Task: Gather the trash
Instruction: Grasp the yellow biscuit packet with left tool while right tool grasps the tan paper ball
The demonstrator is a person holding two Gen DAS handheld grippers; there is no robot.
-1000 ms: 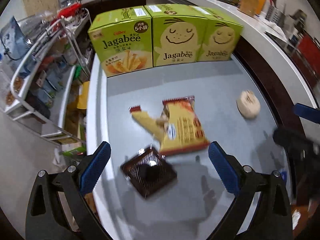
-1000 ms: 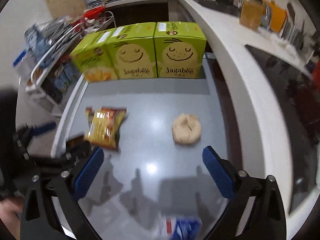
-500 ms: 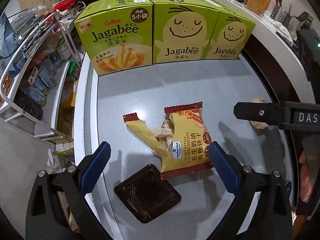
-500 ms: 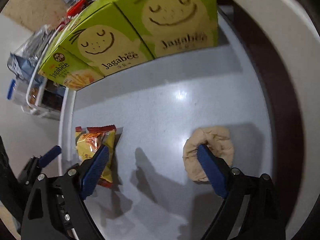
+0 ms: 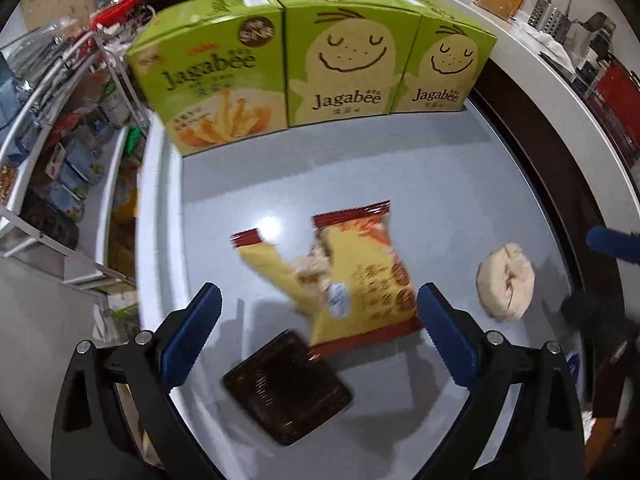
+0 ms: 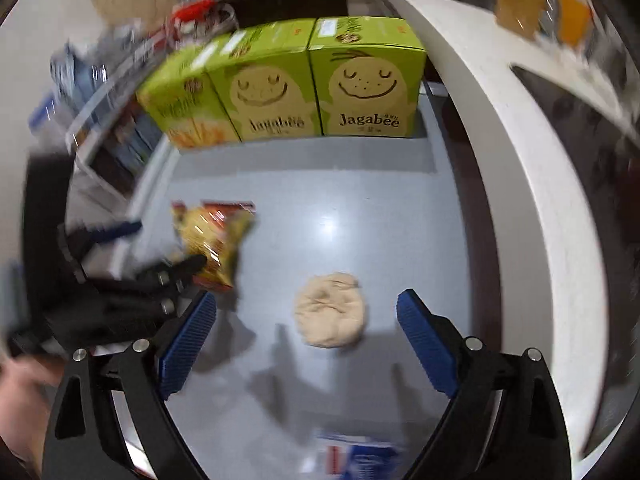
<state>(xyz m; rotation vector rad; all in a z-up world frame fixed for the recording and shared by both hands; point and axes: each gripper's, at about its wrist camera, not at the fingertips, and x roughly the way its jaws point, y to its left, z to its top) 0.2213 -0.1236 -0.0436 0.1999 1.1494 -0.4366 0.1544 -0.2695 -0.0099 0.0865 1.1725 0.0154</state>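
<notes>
We hold our left gripper [image 5: 318, 328] above the grey table [image 5: 400, 168] with its blue fingers [image 5: 192, 332] spread wide and nothing between them. Between and just ahead of them lies a torn yellow and red snack wrapper [image 5: 356, 276], flat on the table, and a dark brown plastic tray [image 5: 286, 388] sits just in front of it, its far corner touching or tucked under the wrapper's edge. To the right, apart from the wrapper, rests a crumpled beige paper ball [image 5: 506, 286]. Our right gripper [image 6: 306, 340] is also spread wide and empty, and the paper ball [image 6: 330, 310] lies on the table between its fingers, touching neither. A blurred blue and white packet [image 6: 356, 456] shows at the bottom edge of the right wrist view. Three green snack boxes [image 5: 336, 64] stand in a row at the far end of the table, and a wire shelf rack [image 5: 60, 128] with packaged goods stands off the table's left side.
</notes>
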